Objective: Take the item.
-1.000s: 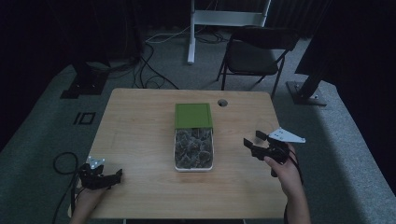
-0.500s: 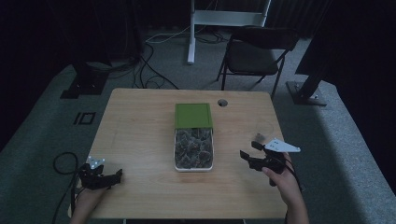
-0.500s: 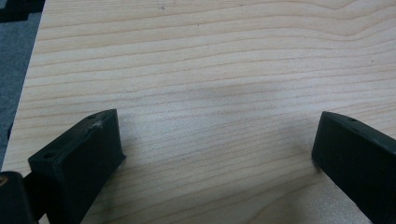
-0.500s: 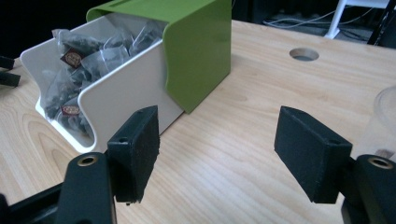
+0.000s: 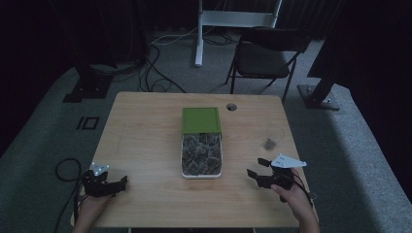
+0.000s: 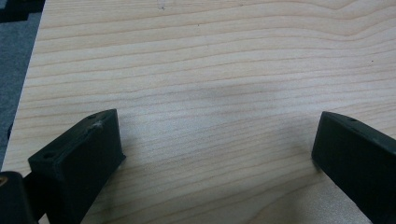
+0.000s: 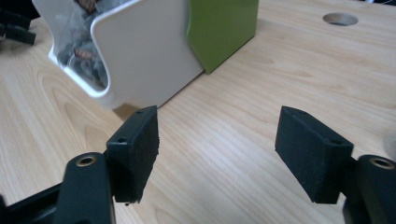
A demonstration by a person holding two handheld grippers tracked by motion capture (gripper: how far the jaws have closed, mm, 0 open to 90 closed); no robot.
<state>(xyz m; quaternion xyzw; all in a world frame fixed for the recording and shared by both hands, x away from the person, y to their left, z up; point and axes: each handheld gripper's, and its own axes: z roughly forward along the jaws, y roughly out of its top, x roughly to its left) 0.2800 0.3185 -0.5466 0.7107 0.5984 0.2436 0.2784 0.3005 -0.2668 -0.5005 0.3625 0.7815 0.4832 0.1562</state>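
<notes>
White box (image 5: 201,173) holds dark wrapped pieces (image 5: 200,153), green lid (image 5: 201,120) half-slid open

No text, label, brand, number or sign can be read anywhere in these pictures. The white tray (image 7: 140,65) just beyond the right gripper (image 7: 224,149) and its green lid (image 7: 219,28) bear no print, and the wrappers inside the tray are too dim and small to make out. The counter (image 6: 210,70) before the left gripper (image 6: 215,154) is bare wood grain.
</notes>
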